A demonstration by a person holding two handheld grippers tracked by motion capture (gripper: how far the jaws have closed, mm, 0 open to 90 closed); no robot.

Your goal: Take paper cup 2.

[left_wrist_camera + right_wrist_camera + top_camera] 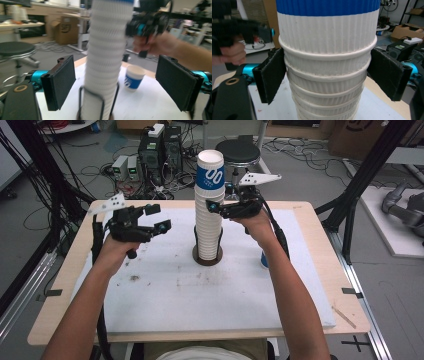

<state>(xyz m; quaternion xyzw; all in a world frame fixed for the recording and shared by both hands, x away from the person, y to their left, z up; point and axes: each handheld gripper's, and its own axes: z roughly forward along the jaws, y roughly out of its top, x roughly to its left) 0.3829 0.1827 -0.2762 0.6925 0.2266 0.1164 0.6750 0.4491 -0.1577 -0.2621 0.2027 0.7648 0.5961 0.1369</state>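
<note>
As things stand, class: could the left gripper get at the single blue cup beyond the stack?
Probably not directly: the cup stack stands between the left gripper and the single blue cup; it would have to go around.

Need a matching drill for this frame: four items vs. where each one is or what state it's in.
Items:
1. cup stack
2. single cup
3. right tool
4. left tool

States:
A. alone on the white mat, right of the stack
B. jaws closed on the stack, just under the top cup
C. upright in a wire holder at mid-table
D. jaws open, nothing between them, left of the stack

Pairs: 1-C, 2-A, 3-B, 4-D
</note>
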